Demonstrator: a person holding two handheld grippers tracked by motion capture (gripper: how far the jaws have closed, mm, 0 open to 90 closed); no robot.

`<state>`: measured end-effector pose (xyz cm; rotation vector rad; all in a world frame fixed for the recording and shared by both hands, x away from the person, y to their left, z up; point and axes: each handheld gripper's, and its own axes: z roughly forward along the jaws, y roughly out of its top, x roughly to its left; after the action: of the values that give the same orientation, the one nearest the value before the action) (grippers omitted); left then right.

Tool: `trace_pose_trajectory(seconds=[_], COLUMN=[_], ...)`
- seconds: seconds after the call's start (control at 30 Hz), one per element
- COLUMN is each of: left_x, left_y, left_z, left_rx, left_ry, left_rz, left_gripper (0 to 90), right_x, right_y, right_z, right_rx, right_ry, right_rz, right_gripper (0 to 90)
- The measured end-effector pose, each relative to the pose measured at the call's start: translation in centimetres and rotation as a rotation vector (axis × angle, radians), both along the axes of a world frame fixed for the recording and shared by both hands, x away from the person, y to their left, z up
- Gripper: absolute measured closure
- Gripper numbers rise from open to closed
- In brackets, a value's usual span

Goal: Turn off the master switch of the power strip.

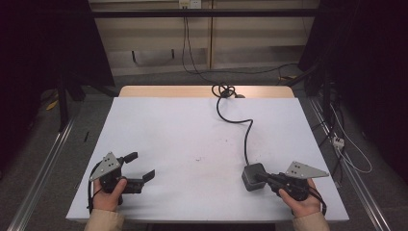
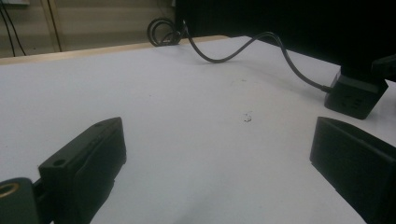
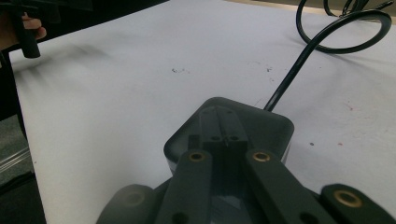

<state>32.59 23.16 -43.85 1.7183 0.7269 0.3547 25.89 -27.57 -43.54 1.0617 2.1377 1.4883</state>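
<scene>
A: Item one, as catalogued: a dark grey power cube (image 1: 252, 176) was recorded on the white surface (image 1: 168, 139), near its front right corner. Its black cable (image 1: 246, 130) was seen running from the cube's far side across the surface to a coil at the far edge.

B: Was it held?

A: The right hand-held gripper (image 1: 267, 178) was noted against the cube's right side, jaws drawn together. In the right gripper view the jaws were seen lying close over the cube's top (image 3: 233, 126); whether the cube was actually pinched could not be told.

B: And the other side?

A: The left hand-held gripper (image 1: 142, 167) was logged near the front left corner, jaws spread wide apart, nothing between them. It was kept well apart from the cube; in the left gripper view the cube (image 2: 356, 95) was seen far off at the right.

B: Containers and contents?

A: The cube's top was recorded as a shallow recessed face with slots. What lay in the recess could not be made out.

B: Brands, labels, writing?

A: No lettering could be read on the cube, the cable or the grey plates. A few small specks (image 1: 198, 159) were listed at mid-surface.
</scene>
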Motion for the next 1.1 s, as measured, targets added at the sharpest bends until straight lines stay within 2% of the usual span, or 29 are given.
trace_pose_trajectory(seconds=[0.83,1.1], left_x=[0.00,-0.02], left_y=[-0.07,-0.09], left_z=[-0.01,0.01], left_rx=[0.000,0.000], left_ry=[-0.002,-0.004], left_rz=[0.000,0.000], left_gripper=[3.3,3.3], right_x=[0.00,0.02], right_y=[0.04,0.16], right_z=[0.04,0.14], right_rx=[-0.014,-0.033], right_ry=[-0.006,-0.002], right_rz=[0.005,0.007], right_gripper=[90.0,90.0])
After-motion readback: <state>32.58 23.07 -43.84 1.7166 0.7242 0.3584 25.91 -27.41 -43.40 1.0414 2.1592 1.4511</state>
